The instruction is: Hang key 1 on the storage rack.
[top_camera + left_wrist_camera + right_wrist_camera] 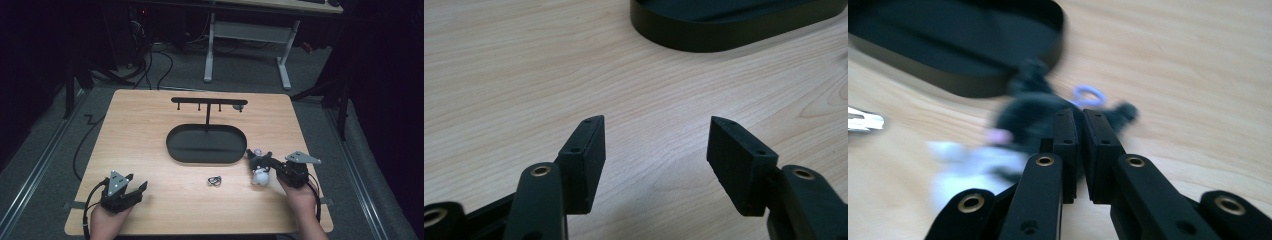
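A small plush toy with a black head, a white body and a pale purple ring lies right of the black oval base. My right gripper comes at it from the right. In the right gripper view its jaws are together, with the tips pinched into the toy's black head. My left gripper sits near the front left of the table, held by a hand. It is open, and bare wood shows between its fingers.
A thin post rises from the base to a black bar with pegs. A small metal clip lies on the wooden table in front of the base; its shiny end shows left of the toy. The base's rim is ahead of the left gripper.
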